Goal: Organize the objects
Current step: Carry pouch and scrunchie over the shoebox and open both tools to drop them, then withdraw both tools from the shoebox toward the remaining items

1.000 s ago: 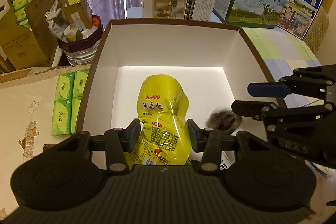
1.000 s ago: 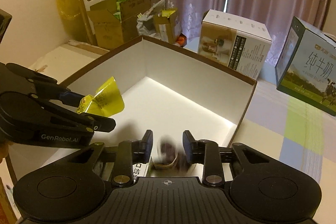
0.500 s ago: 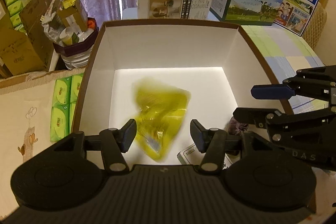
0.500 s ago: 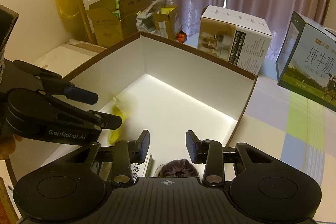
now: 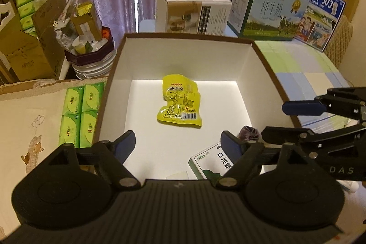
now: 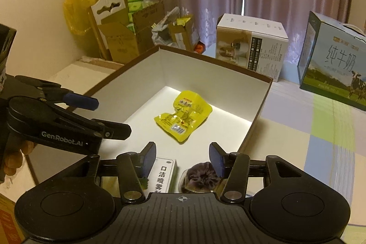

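The white box (image 5: pixel 183 56), brown at the rim, fills the middle of both wrist views, and judging by what already lies inside, it is where things are being gathered. The yellow snack packet (image 5: pixel 179 104) lies flat on the floor near the centre, apart from every wall. In the left wrist view the green-and-white carton (image 5: pixel 210 161) sits at about five o'clock from the packet, near the front edge, with the small dark purple pouch (image 5: pixel 249 132) just beside it at four o'clock. Outside, at nine o'clock, green tissue packs (image 5: pixel 80 113) lie on the cream cloth. The left gripper (image 5: pixel 178 142) is spread wide and holds nothing; the right gripper (image 6: pixel 181 157) is likewise wide and empty, hovering over the carton and pouch. Both items look released, so the sensible step is lifting straight up and clear of the rim before swinging outward, lest a finger snag the box wall or drag the carton. The tissue packs seem the likeliest next pick, though that is only a guess.
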Tool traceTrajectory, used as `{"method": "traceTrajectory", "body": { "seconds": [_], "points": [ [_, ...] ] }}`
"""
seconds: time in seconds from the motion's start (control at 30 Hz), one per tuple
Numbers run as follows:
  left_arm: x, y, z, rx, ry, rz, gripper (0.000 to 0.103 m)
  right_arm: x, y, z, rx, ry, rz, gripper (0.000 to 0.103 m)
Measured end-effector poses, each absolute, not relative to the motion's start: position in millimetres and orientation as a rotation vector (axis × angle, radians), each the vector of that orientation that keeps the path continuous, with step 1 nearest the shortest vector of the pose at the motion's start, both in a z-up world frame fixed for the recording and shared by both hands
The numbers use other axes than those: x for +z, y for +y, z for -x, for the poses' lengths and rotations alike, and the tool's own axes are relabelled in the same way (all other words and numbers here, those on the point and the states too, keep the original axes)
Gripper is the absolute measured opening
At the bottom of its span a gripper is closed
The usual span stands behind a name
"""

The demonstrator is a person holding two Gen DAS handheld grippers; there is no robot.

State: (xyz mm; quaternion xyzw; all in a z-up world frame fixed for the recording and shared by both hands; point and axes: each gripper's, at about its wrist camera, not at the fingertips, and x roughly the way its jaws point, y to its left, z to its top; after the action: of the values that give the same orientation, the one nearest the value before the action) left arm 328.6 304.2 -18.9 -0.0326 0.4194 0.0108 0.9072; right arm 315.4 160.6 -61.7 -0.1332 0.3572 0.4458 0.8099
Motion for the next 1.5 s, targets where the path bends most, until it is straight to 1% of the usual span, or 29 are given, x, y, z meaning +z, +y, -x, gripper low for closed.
{"method": "traceTrajectory", "body": {
  "seconds": [0.03, 0.13, 0.4, 0.87, 1.23, 1.5],
  "points": [
    [-16.2, 303.2, -325.1, 0.026, 0.860, 0.071, 0.083, -59.5, 158.2, -313.3, 0.953, 0.761, 0.278, 0.050],
    [-6.8, 300.0, -313.5, 0.032, 0.836, 0.078, 0.088, -52.9, 150.1, -306.0, 0.955, 0.754, 0.254, 0.052],
    [13.7, 288.6, -284.4, 0.045, 0.791, 0.088, 0.092, -35.5, 129.5, -286.7, 0.961, 0.733, 0.205, 0.054],
    [36.0, 251.8, -228.2, 0.071, 0.757, 0.086, 0.093, -12.6, 84.4, -250.2, 0.972, 0.703, 0.145, 0.055],
    [37.7, 210.7, -197.5, 0.058, 0.765, 0.094, 0.093, -7.6, 31.5, -230.4, 0.964, 0.714, 0.117, 0.056],
    [33.4, 172.0, -188.8, 0.030, 0.778, 0.093, 0.093, -7.4, -9.5, -227.4, 0.949, 0.731, 0.104, 0.056]
  ]
}}
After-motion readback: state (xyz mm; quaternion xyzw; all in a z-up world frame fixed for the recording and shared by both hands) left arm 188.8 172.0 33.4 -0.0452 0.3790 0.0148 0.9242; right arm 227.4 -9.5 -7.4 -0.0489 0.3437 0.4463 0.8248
